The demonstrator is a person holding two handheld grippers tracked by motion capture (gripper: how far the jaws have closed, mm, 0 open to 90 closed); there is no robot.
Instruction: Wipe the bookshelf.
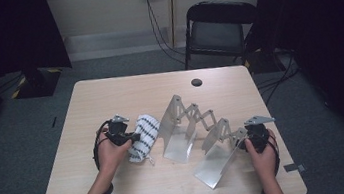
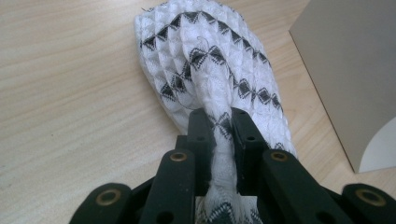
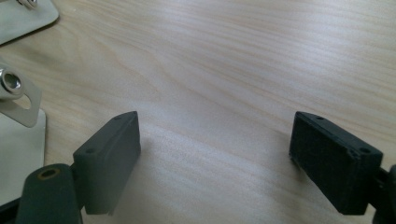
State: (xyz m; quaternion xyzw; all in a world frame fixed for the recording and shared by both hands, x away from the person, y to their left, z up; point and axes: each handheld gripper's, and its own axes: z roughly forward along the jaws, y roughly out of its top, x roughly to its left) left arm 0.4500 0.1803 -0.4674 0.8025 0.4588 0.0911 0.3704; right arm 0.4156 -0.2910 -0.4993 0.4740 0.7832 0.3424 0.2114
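Observation:
A white cloth (image 1: 144,135) with black diamond stripes lies bunched on the wooden table (image 1: 124,90), left of centre. My left gripper (image 1: 134,138) is shut on the cloth (image 2: 205,70); in the left gripper view a twisted fold of it is pinched between the pads. A folding metal rack (image 1: 200,133) with scissor links stands in the middle of the table. My right gripper (image 1: 253,139) sits at the rack's right end panel. Its jaws stand wide apart over bare wood, as the right gripper view (image 3: 215,154) shows, with nothing between them.
A metal panel (image 2: 350,70) of the rack rises close to the cloth's right side. Rack plates and a rivet (image 3: 11,84) lie at the left of the right gripper view. A black chair (image 1: 219,28) stands beyond the table. A round hole (image 1: 197,82) marks the far edge.

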